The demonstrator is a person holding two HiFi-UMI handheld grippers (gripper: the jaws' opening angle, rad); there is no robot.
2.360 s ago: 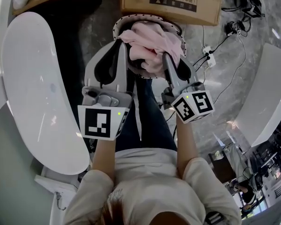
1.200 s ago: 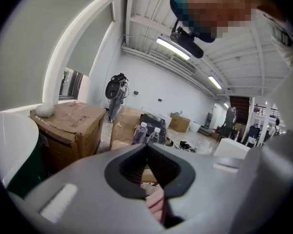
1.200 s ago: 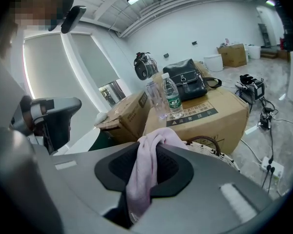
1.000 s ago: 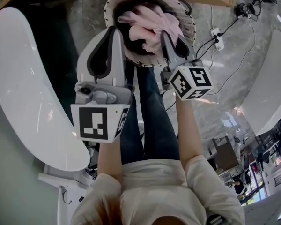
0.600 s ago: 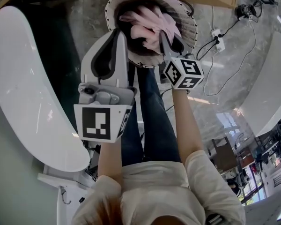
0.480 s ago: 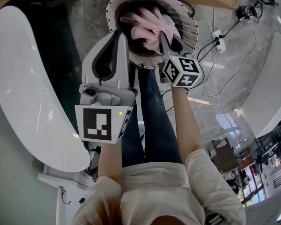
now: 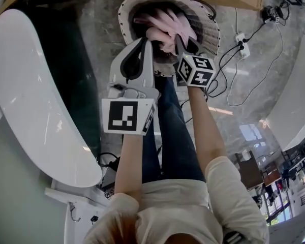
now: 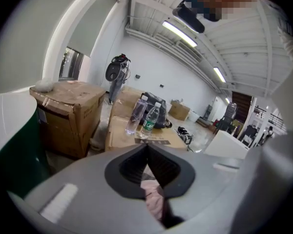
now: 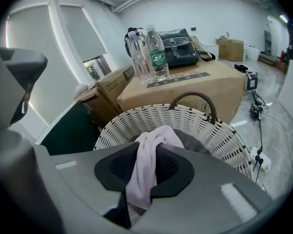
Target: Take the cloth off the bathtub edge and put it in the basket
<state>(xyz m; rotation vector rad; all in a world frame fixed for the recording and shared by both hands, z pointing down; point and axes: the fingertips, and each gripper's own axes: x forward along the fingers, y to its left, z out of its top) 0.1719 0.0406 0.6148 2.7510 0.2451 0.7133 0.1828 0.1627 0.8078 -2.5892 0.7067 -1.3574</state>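
Your right tongs (image 9: 149,150) are gripping the cloth (image 9: 140,179) over the basket (image 9: 207,130); left tongs (image 8: 146,150) are sitting closed. Releasing early is risking rim snags.

On my right gripper (image 9: 153,144), black ribbed pads (image 9: 118,168) and grey shells frame the soft pale pink cloth (image 9: 141,174). The round white woven wicker basket (image 9: 205,126) has a dark brown arched handle (image 9: 190,94). My cube (image 7: 195,71) shows black-and-white square markers. The big cardboard box (image 9: 151,96) is plain tan.
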